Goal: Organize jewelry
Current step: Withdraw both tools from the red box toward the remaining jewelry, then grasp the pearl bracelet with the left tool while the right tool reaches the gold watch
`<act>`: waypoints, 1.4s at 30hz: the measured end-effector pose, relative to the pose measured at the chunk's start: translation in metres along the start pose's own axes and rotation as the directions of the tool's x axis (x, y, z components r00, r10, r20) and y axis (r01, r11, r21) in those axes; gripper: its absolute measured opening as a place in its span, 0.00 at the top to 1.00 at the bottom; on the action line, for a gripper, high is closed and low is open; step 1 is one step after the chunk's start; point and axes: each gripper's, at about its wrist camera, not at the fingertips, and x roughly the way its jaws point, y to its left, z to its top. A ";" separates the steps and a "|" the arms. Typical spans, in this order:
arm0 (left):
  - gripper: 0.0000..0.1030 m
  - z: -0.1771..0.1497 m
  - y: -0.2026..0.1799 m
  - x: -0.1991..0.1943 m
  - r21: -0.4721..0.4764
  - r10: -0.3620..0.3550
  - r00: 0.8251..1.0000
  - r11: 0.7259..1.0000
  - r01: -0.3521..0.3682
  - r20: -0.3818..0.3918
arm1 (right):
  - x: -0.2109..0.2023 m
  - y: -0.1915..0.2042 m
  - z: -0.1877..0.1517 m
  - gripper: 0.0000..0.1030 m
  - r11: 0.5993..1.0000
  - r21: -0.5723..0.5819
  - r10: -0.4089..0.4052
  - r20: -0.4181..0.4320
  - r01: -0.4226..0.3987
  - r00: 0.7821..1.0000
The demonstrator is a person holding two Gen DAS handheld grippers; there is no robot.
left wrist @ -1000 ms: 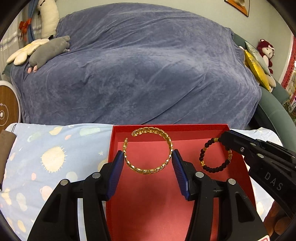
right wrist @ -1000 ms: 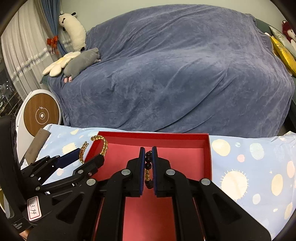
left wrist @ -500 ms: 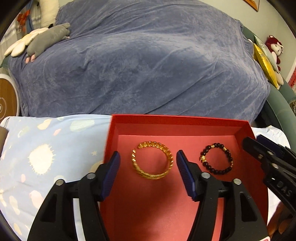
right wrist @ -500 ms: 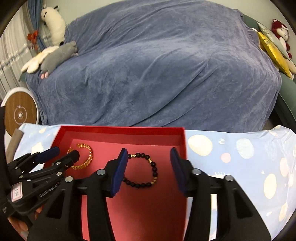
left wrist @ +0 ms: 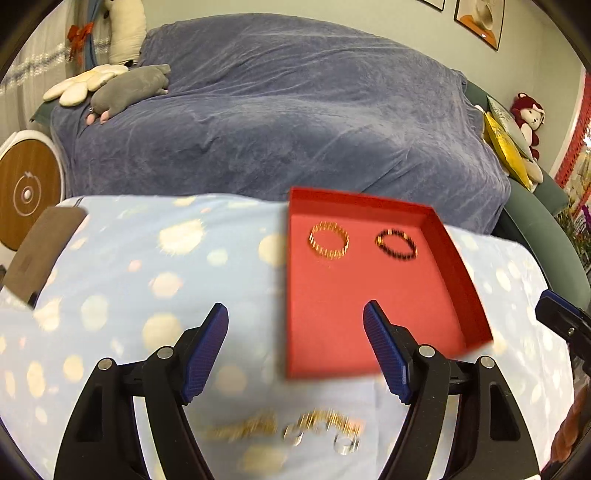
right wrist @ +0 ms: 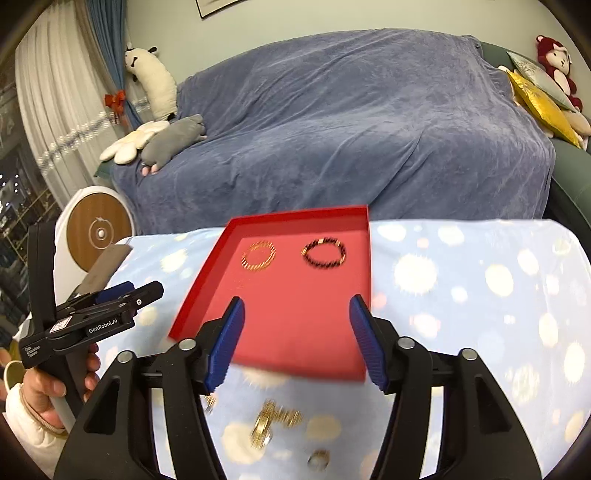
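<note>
Matt red tray (right wrist: 207,280), shiny gold bracelet (right wrist: 259,256)

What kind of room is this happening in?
Most likely a home living room: a sofa draped in a blue-grey throw, plush toys resting on it, and a framed picture on the wall.

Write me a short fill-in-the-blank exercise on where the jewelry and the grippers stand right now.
1. The gold bracelet and the black bead bracelet both lie inside the ____ tray.
2. Seen from the right wrist camera, the gold bracelet lies to the ____ of the black bead bracelet.
3. The left gripper and the right gripper are both open and hold ____.
4. The loose gold jewelry not yet in the tray lies on the ____ cloth in front of it.

Missing words: red; left; nothing; blue
</note>
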 end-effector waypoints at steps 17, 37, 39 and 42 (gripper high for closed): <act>0.29 -0.110 0.030 -0.006 0.158 0.032 0.999 0.987 -0.025 -0.043 | -0.006 0.022 -0.110 0.41 0.997 0.076 0.040 -0.159 -0.028 0.986; 0.82 -0.110 0.031 0.035 0.253 -0.047 0.995 0.965 0.067 -0.085 | 0.019 0.038 -0.110 0.41 1.000 0.012 0.022 -0.191 -0.021 0.981; 0.89 -0.112 0.027 0.033 0.255 -0.045 0.995 0.965 0.066 -0.087 | 0.020 0.038 -0.110 0.41 1.000 0.010 0.022 -0.192 -0.020 0.981; 0.89 -0.112 0.026 0.029 0.208 -0.078 0.991 0.973 0.099 -0.109 | 0.021 0.037 -0.111 0.41 1.000 0.006 0.021 -0.195 -0.020 0.981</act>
